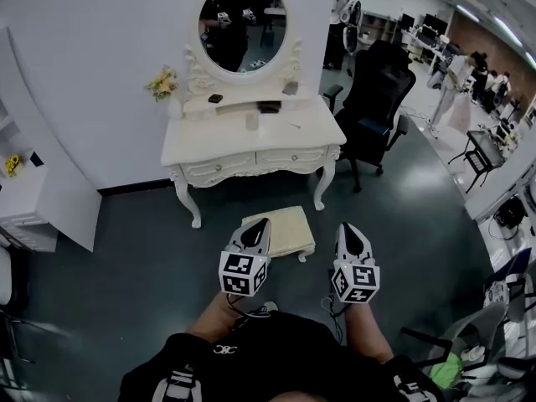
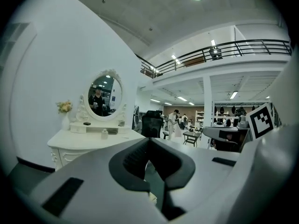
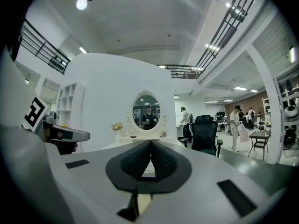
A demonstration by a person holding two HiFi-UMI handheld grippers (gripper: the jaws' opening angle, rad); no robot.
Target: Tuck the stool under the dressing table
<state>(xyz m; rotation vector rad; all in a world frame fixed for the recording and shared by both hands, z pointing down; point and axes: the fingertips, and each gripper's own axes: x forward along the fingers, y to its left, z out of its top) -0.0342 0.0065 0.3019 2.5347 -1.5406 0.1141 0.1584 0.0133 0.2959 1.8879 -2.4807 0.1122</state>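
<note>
A cream cushioned stool [image 1: 281,230] stands on the dark floor just in front of the white dressing table [image 1: 251,145], outside its leg space. My left gripper [image 1: 255,227] is shut and empty, its tip over the stool's near left edge. The right gripper [image 1: 349,231] is also shut and empty, to the right of the stool. In the left gripper view the dressing table [image 2: 88,139] sits to the left of my left gripper [image 2: 152,146]. Straight beyond my right gripper [image 3: 150,154] in its own view is the oval mirror [image 3: 147,111]. Whether either gripper touches the stool is unclear.
A black office chair [image 1: 377,99] stands right of the table. White shelving [image 1: 29,199] lines the left wall. A small black table [image 1: 486,153] and cluttered gear [image 1: 494,325] sit at the right. People [image 1: 456,82] stand in the background. Small items and flowers [image 1: 162,83] rest on the tabletop.
</note>
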